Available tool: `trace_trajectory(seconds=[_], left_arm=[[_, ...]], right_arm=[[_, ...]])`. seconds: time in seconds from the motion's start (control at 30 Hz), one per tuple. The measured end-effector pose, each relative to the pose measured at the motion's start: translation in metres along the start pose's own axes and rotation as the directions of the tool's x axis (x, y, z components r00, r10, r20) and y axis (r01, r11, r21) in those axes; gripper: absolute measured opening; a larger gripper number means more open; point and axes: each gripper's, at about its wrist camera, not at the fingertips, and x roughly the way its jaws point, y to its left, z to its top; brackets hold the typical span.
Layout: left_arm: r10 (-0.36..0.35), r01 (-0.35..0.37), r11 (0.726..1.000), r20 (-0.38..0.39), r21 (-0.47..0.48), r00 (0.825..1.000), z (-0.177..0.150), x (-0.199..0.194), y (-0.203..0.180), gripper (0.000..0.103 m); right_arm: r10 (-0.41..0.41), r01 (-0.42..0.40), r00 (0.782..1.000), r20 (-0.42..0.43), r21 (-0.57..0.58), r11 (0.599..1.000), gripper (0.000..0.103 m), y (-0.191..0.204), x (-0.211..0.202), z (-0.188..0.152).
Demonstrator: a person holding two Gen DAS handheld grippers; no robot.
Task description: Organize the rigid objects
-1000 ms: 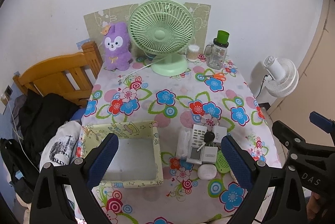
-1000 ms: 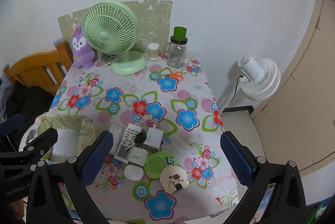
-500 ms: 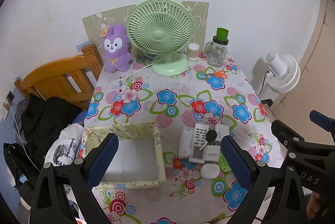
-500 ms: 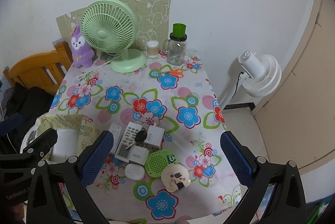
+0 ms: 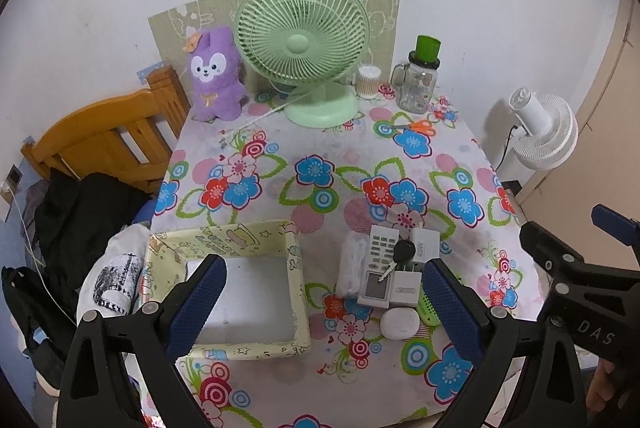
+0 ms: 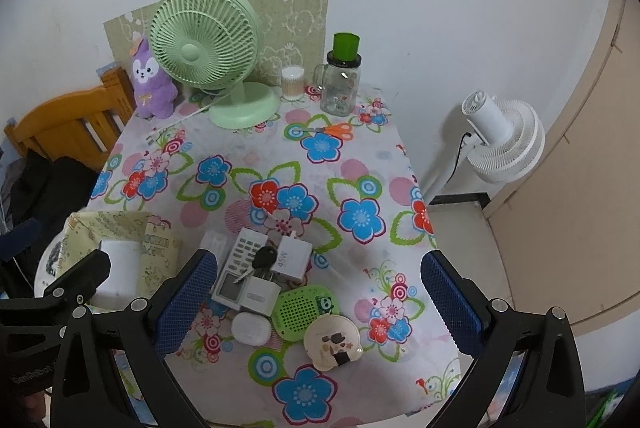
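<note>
Altogether, one yellow box (image 5: 224, 240), one remote (image 6: 236, 270), one key (image 6: 262, 261), two chargers (image 6: 290, 260); left gripper (image 5: 322, 302) and right gripper (image 6: 320, 302) both gape empty.

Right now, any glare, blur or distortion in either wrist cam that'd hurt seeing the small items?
Left wrist view: strong fisheye bend, dark vignette at the corners, even soft light, no glare; the remote is sharp. Right wrist view: same barrel distortion, door edge curved; the green speaker and charger are sharp, shadows faint.
</note>
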Motion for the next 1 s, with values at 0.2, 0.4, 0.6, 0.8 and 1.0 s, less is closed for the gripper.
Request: trace_trajectory(seconds=[0.2, 0.4, 0.6, 0.8, 1.0], left_arm=[[0.001, 0.0, 1.0, -0.041, 0.014, 0.999, -0.001, 0.025, -0.007, 0.099], [-0.003, 0.004, 1.0, -0.083, 0.017, 0.997, -0.001, 0.053, -0.016, 0.099], [-0.004, 0.007, 1.0, -0.118, 0.026, 0.993, -0.002, 0.079, -0.026, 0.099], [0.005, 0.005, 0.998, -0.159, 0.062, 0.987, -0.004, 0.106, -0.04, 0.099], [0.011, 0.007, 0.995, -0.194, 0.095, 0.981, -0.004, 0.13, -0.052, 0.098]], right_arm=[[-0.004, 0.004, 0.999, -0.036, 0.01, 1.0, 0.103, -0.009, 0.022, -0.003], [0.005, -0.004, 0.998, -0.07, 0.014, 1.0, 0.103, -0.017, 0.047, -0.007], [0.022, -0.022, 0.996, -0.092, 0.011, 1.0, 0.102, -0.025, 0.073, -0.011], [0.037, -0.033, 0.991, -0.127, 0.028, 0.999, 0.102, -0.035, 0.099, -0.014], [0.04, -0.034, 0.987, -0.156, 0.037, 0.999, 0.102, -0.043, 0.123, -0.017]])
